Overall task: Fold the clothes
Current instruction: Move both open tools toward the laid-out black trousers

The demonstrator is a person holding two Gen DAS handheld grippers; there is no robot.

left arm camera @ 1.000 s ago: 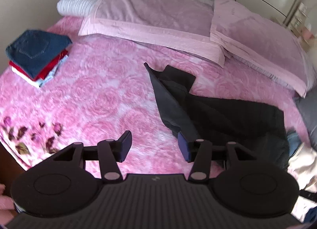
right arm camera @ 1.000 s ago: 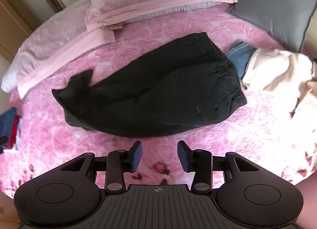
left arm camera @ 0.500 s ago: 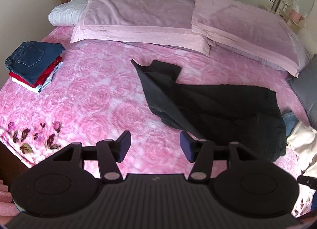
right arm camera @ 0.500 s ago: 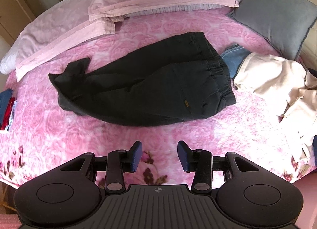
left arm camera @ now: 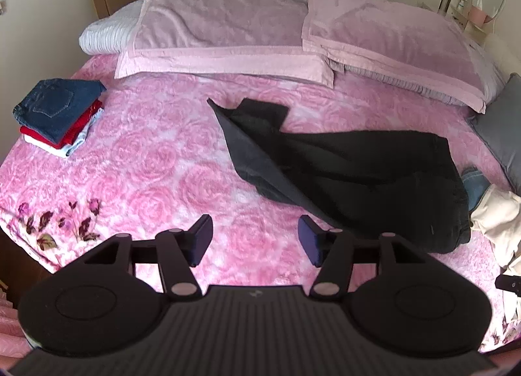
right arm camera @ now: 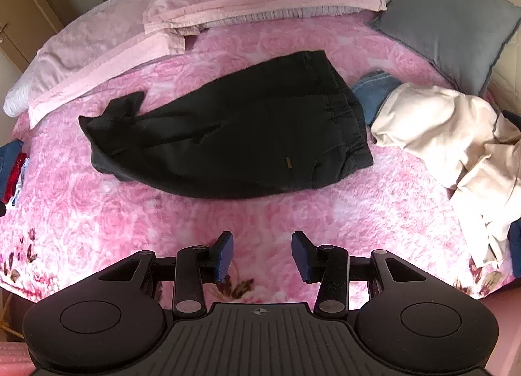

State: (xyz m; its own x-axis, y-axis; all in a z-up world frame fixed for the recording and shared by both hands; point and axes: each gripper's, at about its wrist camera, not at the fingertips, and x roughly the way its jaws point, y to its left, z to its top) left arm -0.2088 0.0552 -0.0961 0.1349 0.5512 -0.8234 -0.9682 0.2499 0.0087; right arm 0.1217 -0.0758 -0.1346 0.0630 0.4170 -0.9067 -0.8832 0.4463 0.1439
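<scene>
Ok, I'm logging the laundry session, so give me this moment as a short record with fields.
surface: pink rose bedspread
garment to fold: black trousers, spread out, unfolded
done pile: folded stack, jeans on top
waiting: cream garment over blue jeans
left gripper: fingers opening, nothing between
right gripper: open, empty

The left gripper [left arm camera: 254,239] pointed steeply down, its jaws opening with nothing between them; the blue pads [left arm camera: 203,239] stood wide apart. The right gripper [right arm camera: 262,257] also tilted steeply down, jaws parted at a narrower gap and empty, its pads [right arm camera: 301,257] touching nothing. Both hung in the air, clear of any surface.
</scene>
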